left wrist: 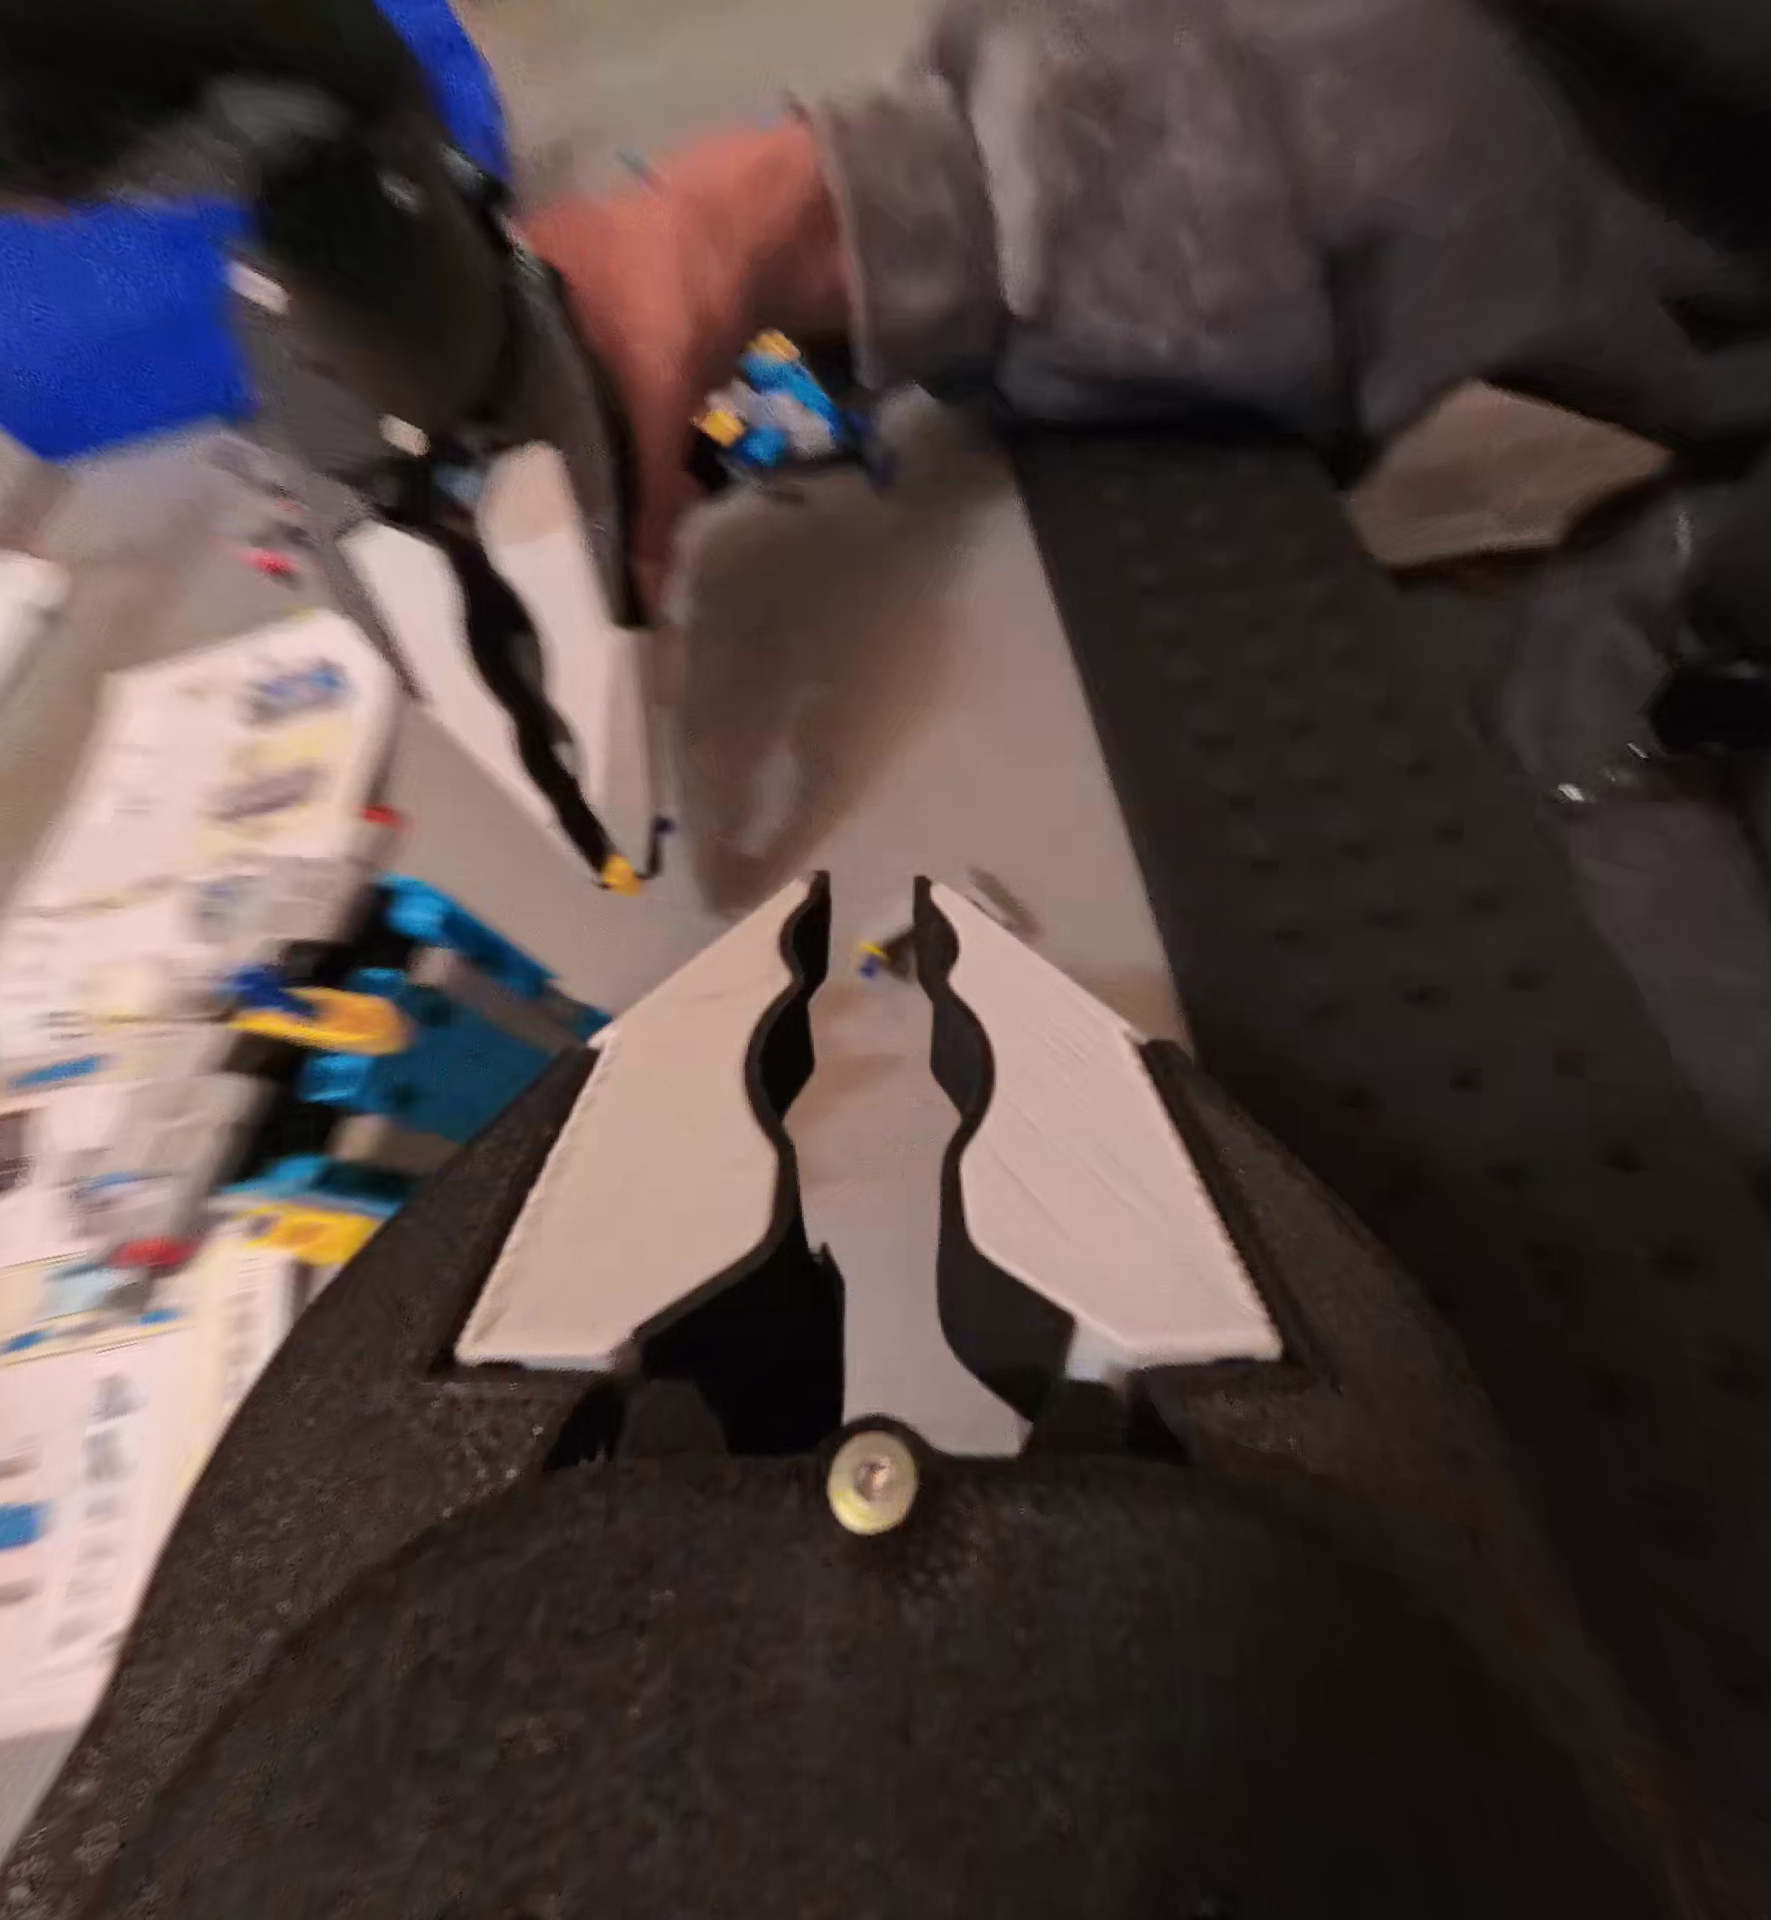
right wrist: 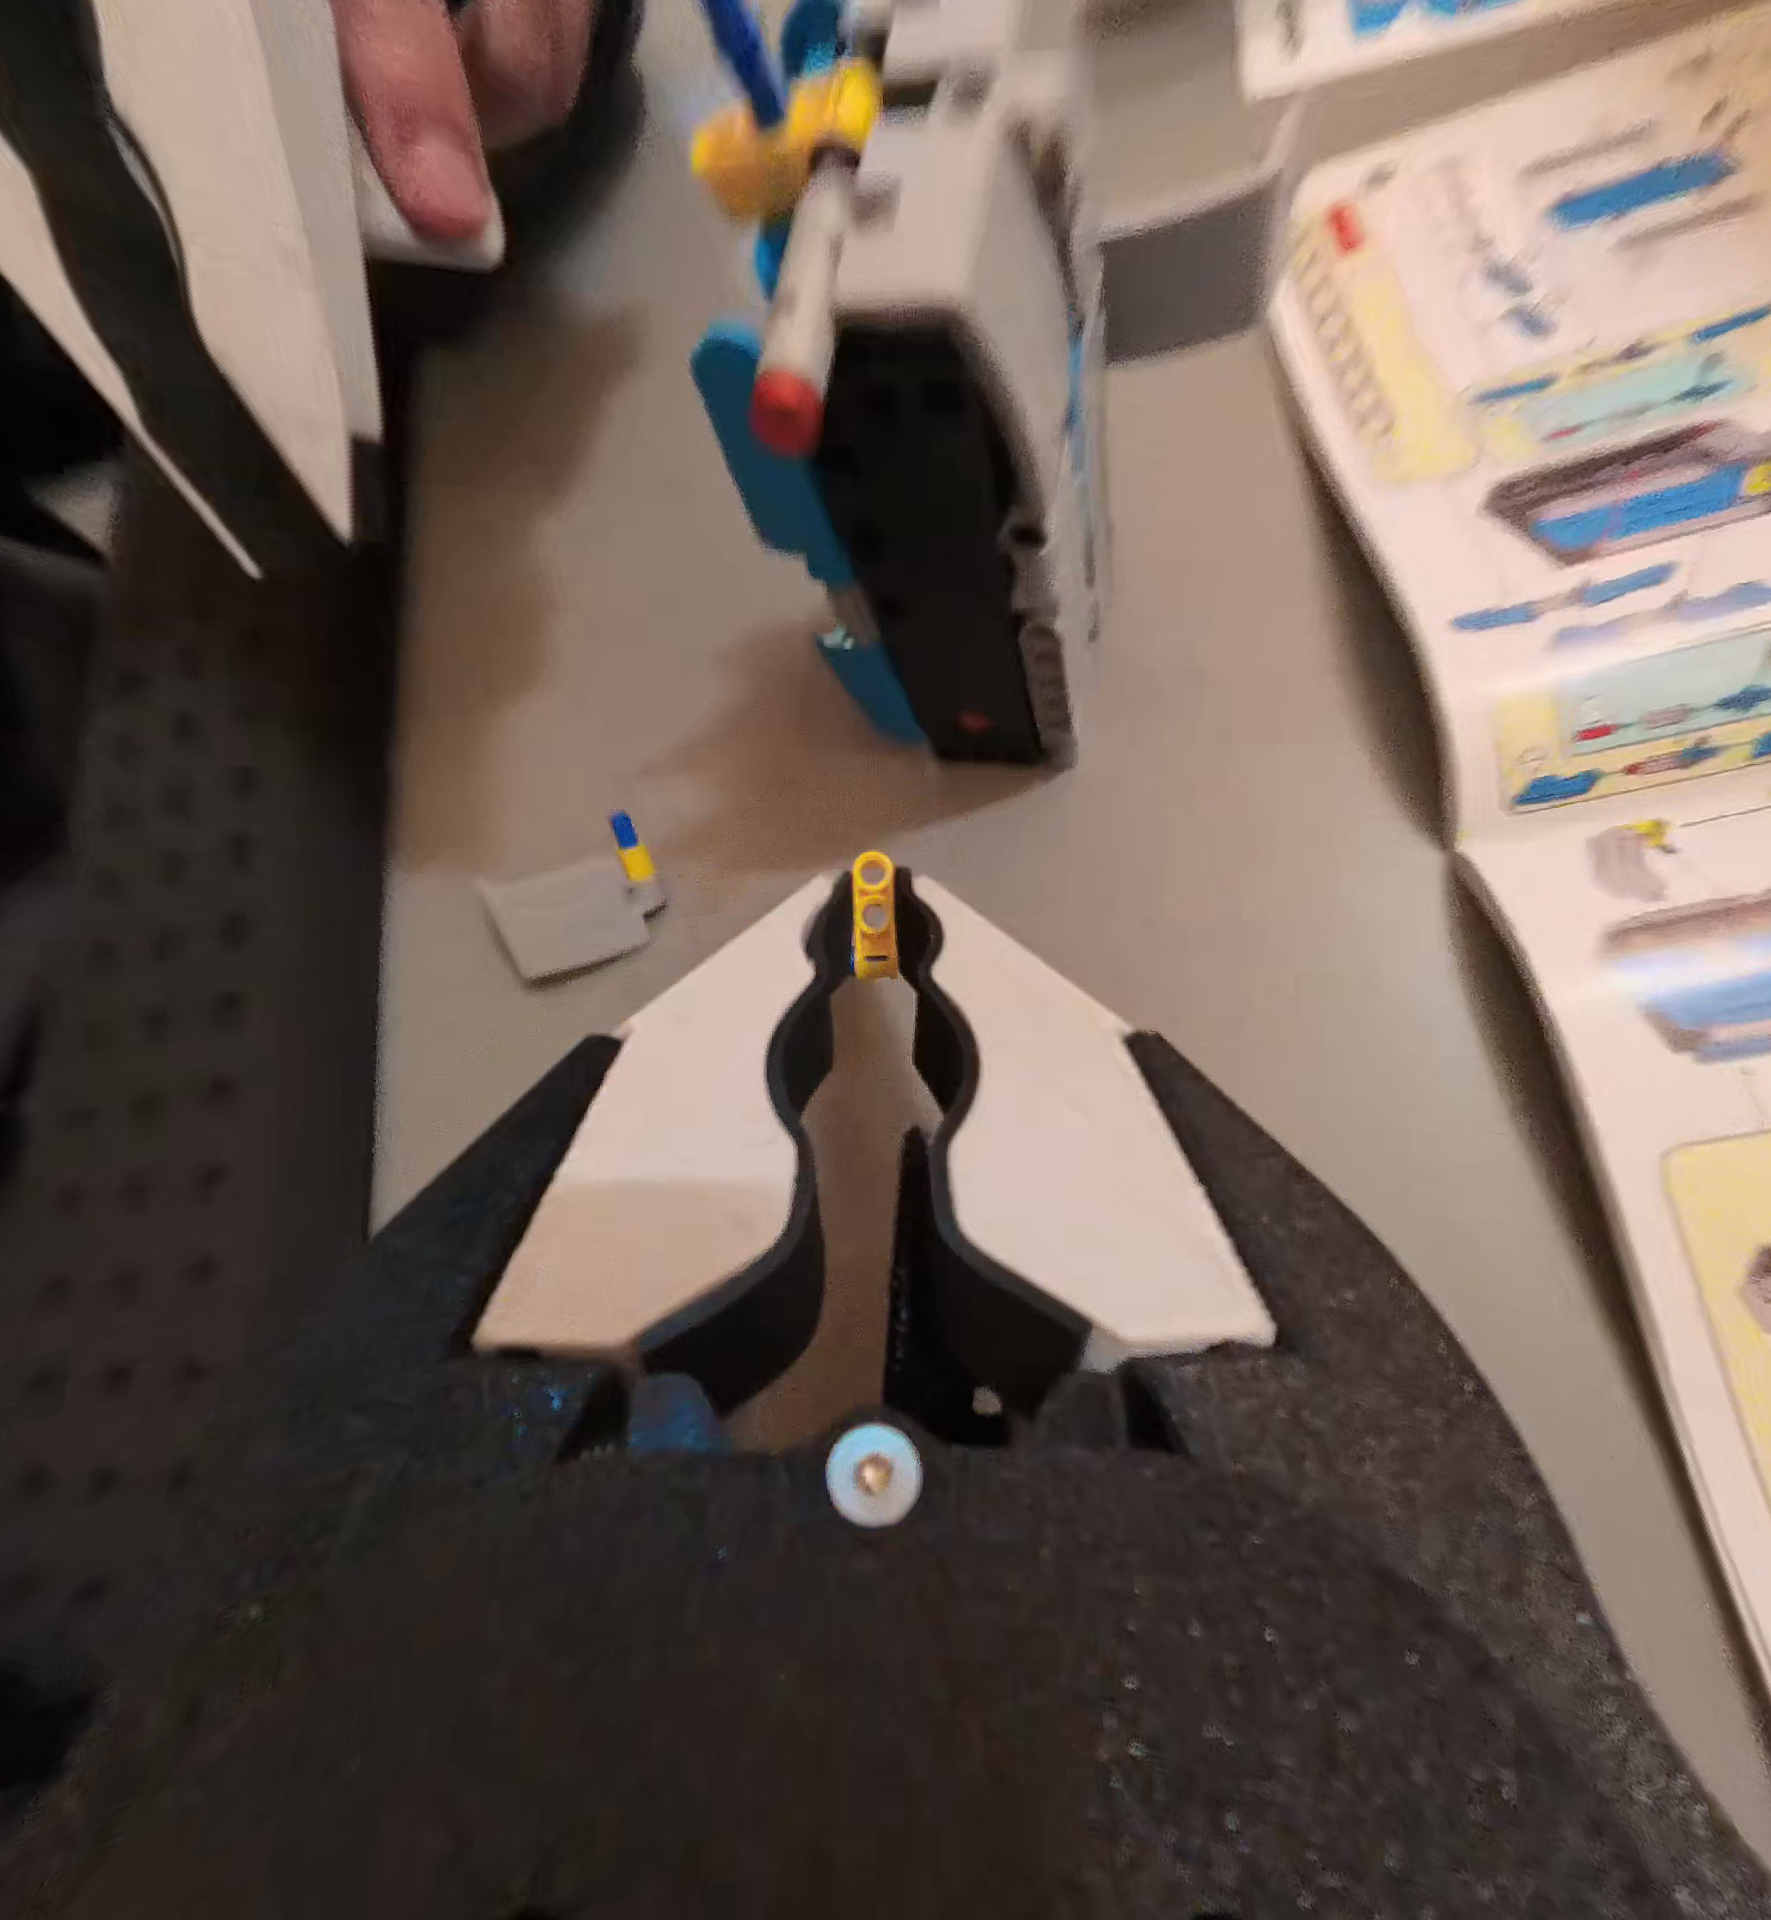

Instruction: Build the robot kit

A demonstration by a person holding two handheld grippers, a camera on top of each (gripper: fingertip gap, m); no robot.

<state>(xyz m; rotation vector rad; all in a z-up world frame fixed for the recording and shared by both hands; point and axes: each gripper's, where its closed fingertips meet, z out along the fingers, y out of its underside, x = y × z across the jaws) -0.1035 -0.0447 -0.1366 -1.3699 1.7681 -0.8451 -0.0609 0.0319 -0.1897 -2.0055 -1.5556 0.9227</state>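
My right gripper (right wrist: 873, 896) is shut on a small yellow connector piece (right wrist: 874, 914), held upright at its tips above the beige table (right wrist: 1172, 935). Ahead of it stands a blue, black and white brick model (right wrist: 922, 520) with a red-tipped axle. In the blurred left wrist view, my left gripper (left wrist: 870, 894) is narrowly open and empty over the table. A tiny yellow-and-blue pin (left wrist: 873, 956) lies just past its tips. The right gripper (left wrist: 611, 868) reaches in from the upper left with the yellow piece. The left gripper's white fingers (right wrist: 268, 260) show in the right wrist view's top left.
An open instruction booklet (right wrist: 1639, 623) lies right of the model and shows in the left wrist view (left wrist: 133, 1039). A grey flat piece (right wrist: 564, 920) with a blue-yellow pin (right wrist: 634, 847) lies on the table. A black perforated mat (left wrist: 1380, 935) borders it. A person's grey sleeve (left wrist: 1172, 208) is behind. Tip to tip, the grippers are about 10 cm apart.
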